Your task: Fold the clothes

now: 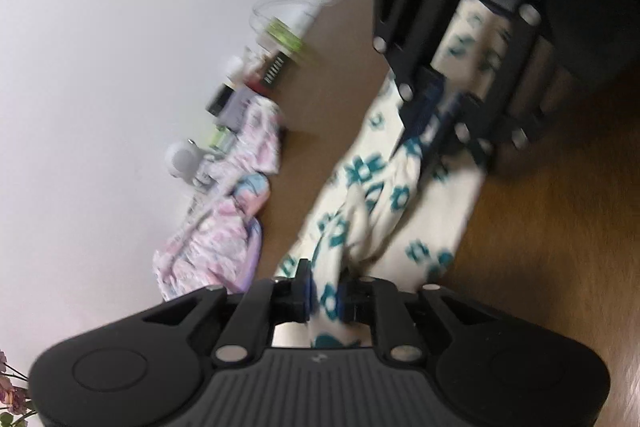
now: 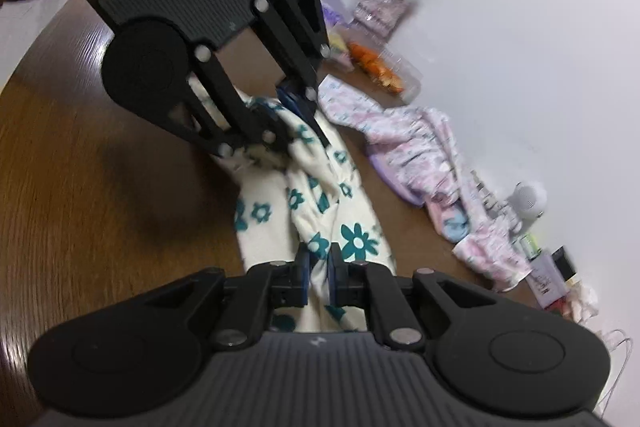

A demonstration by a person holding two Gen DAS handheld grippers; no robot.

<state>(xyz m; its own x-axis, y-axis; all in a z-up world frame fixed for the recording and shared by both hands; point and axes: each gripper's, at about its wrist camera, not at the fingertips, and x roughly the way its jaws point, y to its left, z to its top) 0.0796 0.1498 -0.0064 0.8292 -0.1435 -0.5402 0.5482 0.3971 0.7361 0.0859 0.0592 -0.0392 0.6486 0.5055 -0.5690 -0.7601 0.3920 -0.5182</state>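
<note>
- The left gripper [image 1: 323, 297] is showing matte black linkage arms, silver screw heads and blue pads on its jaws.
- The right gripper [image 2: 318, 273] is wearing the same black shell, with a ribbed grey body and round pivot caps.

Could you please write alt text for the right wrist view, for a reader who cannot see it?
The right tool is shut on a cream garment with teal flowers, and the left tool grips its far end above a brown wooden table. A pink patterned garment lies along the white wall.
</note>
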